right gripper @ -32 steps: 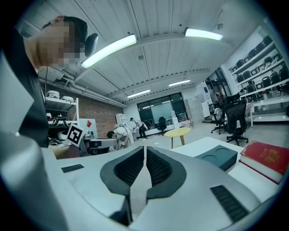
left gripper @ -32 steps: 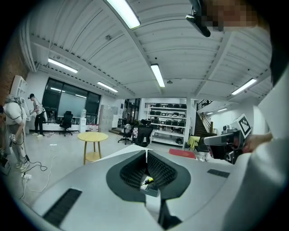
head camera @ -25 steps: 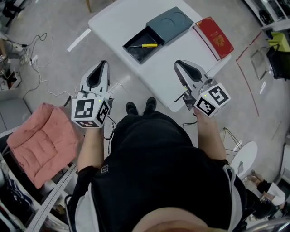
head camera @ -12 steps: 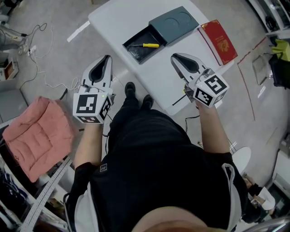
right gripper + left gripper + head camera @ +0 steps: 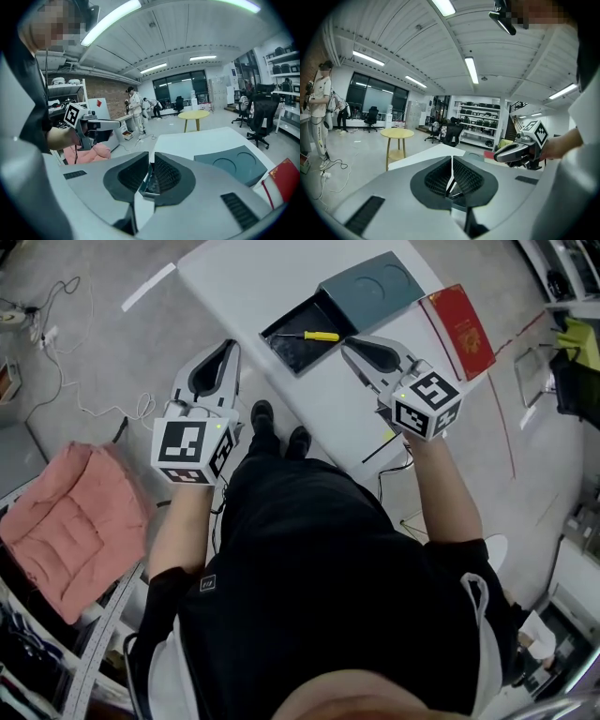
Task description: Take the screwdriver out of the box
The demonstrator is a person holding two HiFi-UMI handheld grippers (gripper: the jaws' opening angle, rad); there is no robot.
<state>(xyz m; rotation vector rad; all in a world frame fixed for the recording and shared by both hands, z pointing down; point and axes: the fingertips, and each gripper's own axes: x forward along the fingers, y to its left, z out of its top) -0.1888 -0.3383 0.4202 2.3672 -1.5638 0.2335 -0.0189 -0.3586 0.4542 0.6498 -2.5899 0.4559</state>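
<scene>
Since a second ago I have carried both grippers forward and down toward the white table: my right gripper, which hung at the table's near edge, now reaches over the tabletop with its tips just beside the near right corner of the open box, and my left gripper has come up alongside the table's left edge, over the floor and well apart from the box. Both pairs of jaws are pressed together with only a thin slit between the pads, and neither has hold of anything. The screwdriver, with its yellow handle, lies inside the dark box near its far side, untouched, a little beyond my right gripper's tips. The grey-blue lid rests on the table touching the box's far right side, and a red booklet lies to the right of that, near the table's corner. A pink cushion sits on the floor off to my left, and my two shoes show below the table edge.
</scene>
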